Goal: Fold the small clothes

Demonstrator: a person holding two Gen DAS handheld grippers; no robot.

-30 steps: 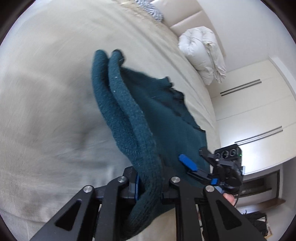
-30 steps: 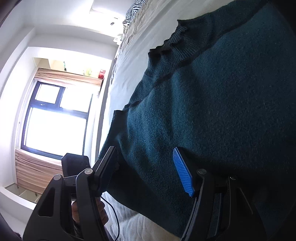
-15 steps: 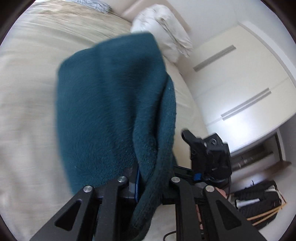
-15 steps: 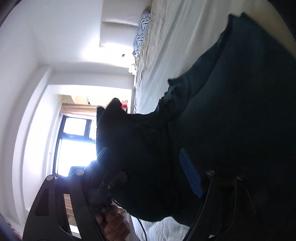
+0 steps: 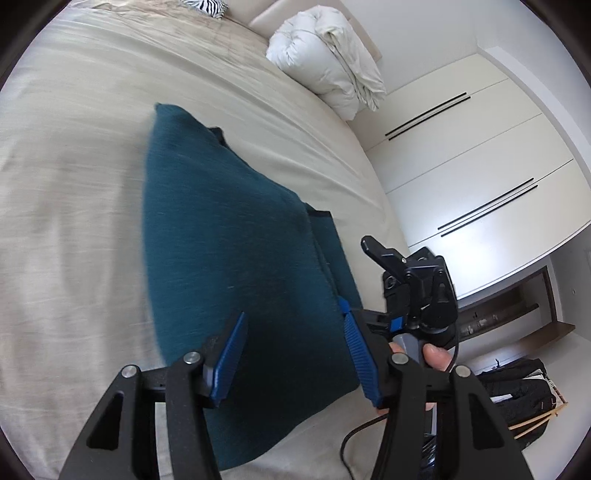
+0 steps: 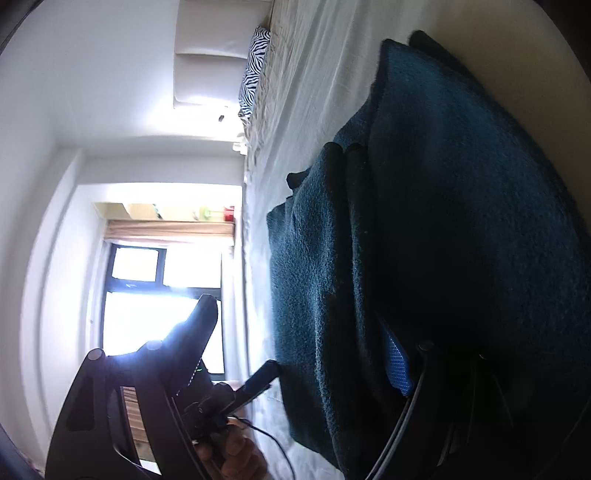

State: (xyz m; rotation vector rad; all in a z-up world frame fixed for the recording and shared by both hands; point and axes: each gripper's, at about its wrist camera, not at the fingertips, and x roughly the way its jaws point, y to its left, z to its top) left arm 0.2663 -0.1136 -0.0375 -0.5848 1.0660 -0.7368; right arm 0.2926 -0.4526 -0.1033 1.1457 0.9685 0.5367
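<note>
A dark teal knitted sweater (image 5: pixel 229 229) lies folded in layers on the beige bed (image 5: pixel 74 184). My left gripper (image 5: pixel 295 358) hovers over its near end. Its jaws are opening, and the blue pads stand apart with the knit below them, touching neither. In the right wrist view the sweater (image 6: pixel 461 221) fills the right half, its stacked edges facing me. My right gripper (image 6: pixel 295 347) is open. Its blue pad lies beside the fabric, and its other finger is out against the window. From the left wrist view, the right gripper (image 5: pixel 364 277) sits at the sweater's right edge, held by a hand (image 5: pixel 432 354).
A bunched white duvet (image 5: pixel 332 55) and a zebra pillow (image 5: pixel 207 7) lie at the head of the bed. White wardrobe doors (image 5: pixel 480 166) stand to the right, with a dark bag (image 5: pixel 517 391) on the floor below. A bright window (image 6: pixel 155 295) is on the other side.
The left gripper carried a fold of the sweater across, then let it go. Its pads now stand apart and the sweater lies flat. The right gripper's jaws widened off the fabric.
</note>
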